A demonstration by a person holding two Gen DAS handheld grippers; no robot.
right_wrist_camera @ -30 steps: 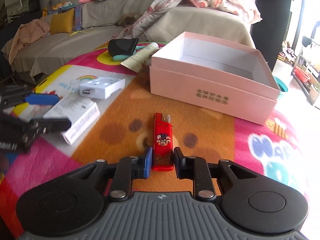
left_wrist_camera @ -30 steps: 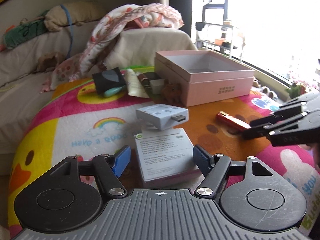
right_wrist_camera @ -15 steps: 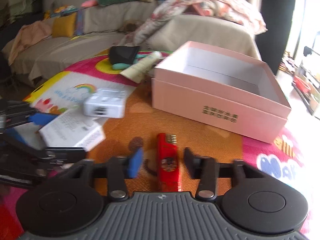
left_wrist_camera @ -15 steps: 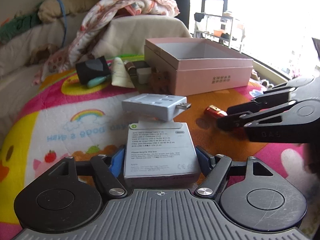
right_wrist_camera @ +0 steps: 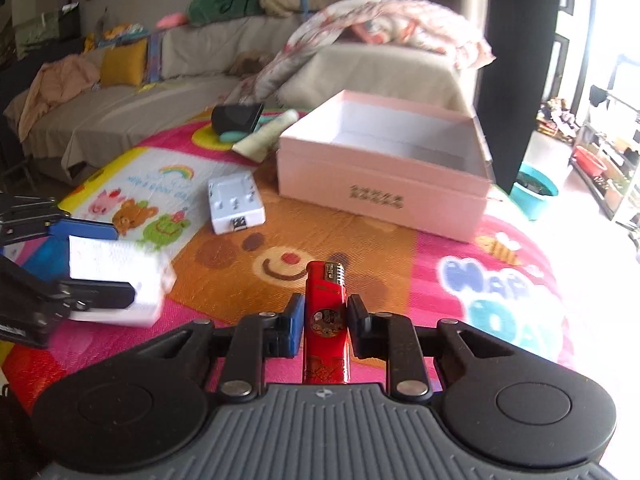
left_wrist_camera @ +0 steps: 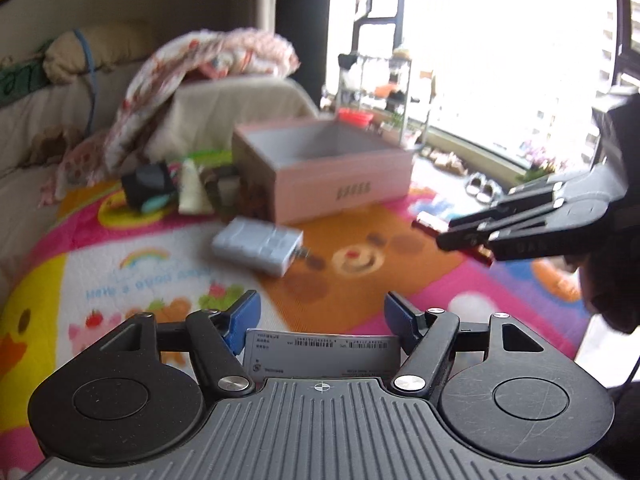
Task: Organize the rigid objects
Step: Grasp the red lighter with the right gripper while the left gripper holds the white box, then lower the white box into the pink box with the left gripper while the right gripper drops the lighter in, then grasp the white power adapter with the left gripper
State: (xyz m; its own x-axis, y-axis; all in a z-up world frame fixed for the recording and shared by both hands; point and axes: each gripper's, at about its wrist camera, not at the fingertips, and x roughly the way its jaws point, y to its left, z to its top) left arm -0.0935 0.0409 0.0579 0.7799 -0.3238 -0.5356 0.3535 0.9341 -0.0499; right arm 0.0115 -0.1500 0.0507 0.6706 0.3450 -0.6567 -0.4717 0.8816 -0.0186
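Right up close, the right gripper is clamped on the red lighter, both pads pressed to its sides; the lighter is glossy red with a gold-and-white round emblem on its face and a ribbed metal cap pointing away from the camera, held above the colourful play mat. Over on the other side, the left gripper grips the white box, its labelled end with barcodes and small print sitting between the blue pads, which press on its edges; from the right wrist view that box shows as a plain white block raised off the mat. Moving out, the white adapter lies flat on the mat, a boxy pale unit with a USB plug at one end, well apart from both grippers. Beyond it, the pink box stands open on the mat, white inside, dark lettering on its front wall. Just left of that, a black pouch, a teal item and a cream tube cluster together. Farthest back, a sofa with a floral blanket heaped on it.
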